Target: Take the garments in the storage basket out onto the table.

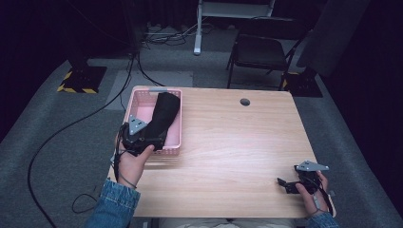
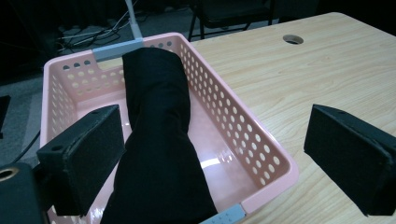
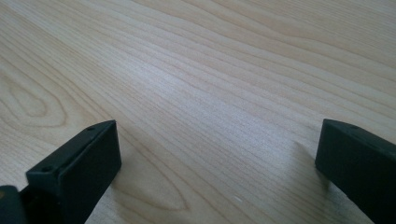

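Observation:
A pink perforated basket (image 1: 176, 124) (image 2: 261, 154) stands at the table's left edge. A rolled black cloth (image 1: 164, 116) (image 2: 159, 140) lies lengthwise in it, leaning on the far rim. My left gripper (image 1: 142, 137) (image 2: 215, 158) hovers open at the basket's near end, its jaws wide apart with the cloth's near end between them, untouched by the pads. My right gripper (image 1: 287, 184) (image 3: 217, 168) rests open low over bare wood at the table's front right, nothing between its jaws.
The wooden table (image 1: 228, 142) has a round cable hole (image 1: 245, 101) (image 2: 293, 39) near its far edge. Behind it stand a black folding chair (image 1: 261, 52) and a white stand leg (image 1: 197, 33). Cables (image 1: 71, 128) trail on the grey floor at the left.

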Available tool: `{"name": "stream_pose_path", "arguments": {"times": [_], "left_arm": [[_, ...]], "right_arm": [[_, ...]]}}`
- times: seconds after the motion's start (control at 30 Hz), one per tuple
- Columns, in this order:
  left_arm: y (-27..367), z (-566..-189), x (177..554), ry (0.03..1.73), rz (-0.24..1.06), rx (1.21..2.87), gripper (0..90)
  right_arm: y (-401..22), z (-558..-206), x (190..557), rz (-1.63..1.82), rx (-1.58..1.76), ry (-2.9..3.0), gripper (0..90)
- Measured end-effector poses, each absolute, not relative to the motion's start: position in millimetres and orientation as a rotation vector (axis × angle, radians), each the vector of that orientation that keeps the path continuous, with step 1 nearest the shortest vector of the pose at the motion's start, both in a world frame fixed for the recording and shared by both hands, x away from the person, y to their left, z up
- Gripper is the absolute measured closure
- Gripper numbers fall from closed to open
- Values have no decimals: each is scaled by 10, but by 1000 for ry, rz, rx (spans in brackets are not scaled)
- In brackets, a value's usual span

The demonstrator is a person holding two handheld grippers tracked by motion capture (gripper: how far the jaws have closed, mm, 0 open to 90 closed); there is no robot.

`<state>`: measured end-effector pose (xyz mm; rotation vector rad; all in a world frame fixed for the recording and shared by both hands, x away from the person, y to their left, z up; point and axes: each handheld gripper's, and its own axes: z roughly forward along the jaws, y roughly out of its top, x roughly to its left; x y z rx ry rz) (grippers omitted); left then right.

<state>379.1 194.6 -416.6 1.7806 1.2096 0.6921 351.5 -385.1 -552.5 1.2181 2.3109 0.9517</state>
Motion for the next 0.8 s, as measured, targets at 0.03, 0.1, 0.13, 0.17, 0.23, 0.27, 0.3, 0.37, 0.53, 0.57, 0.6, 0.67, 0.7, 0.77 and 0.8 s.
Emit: {"name": "stream_pose_path", "arguments": {"times": [0.03,0.1,0.13,0.17,0.23,0.27,0.3,0.37,0.53,0.57,0.6,0.67,0.7,0.77,0.8], "left_arm": [[1945,-4158,3799,1208,693,1782,44],[1945,-4143,3811,1205,698,1782,44],[1944,-4134,3819,1205,700,1778,44],[1945,-4127,3826,1204,701,1779,44],[1945,-4120,3844,1204,703,1776,44],[1945,-4117,3853,1204,702,1778,44],[1945,-4114,3863,1204,702,1778,43],[1943,-4112,3885,1205,701,1774,43],[1948,-4113,3954,1206,704,1770,43],[1944,-4111,3963,1207,705,1768,43],[1941,-4108,3972,1204,707,1768,44],[1933,-4102,3987,1200,709,1769,43],[1929,-4101,3995,1198,709,1770,43],[1925,-4102,4008,1196,709,1772,43],[1921,-4103,4032,1197,710,1773,43]], "right_arm": [[-3851,-5525,3515,952,1218,2311,0],[-3851,-5525,3515,952,1218,2311,0],[-3851,-5525,3515,952,1218,2311,1],[-3851,-5525,3515,952,1218,2311,0],[-3851,-5525,3515,951,1218,2311,0],[-3851,-5525,3515,951,1218,2311,1],[-3851,-5525,3515,952,1218,2311,1],[-3851,-5525,3515,952,1218,2311,1],[-3851,-5525,3514,952,1218,2311,0],[-3851,-5525,3515,952,1218,2311,1],[-3851,-5525,3514,952,1219,2311,0],[-3851,-5525,3514,952,1219,2311,1],[-3851,-5525,3514,952,1218,2311,1],[-3851,-5525,3514,952,1218,2311,1],[-3851,-5525,3514,952,1218,2311,0]]}}
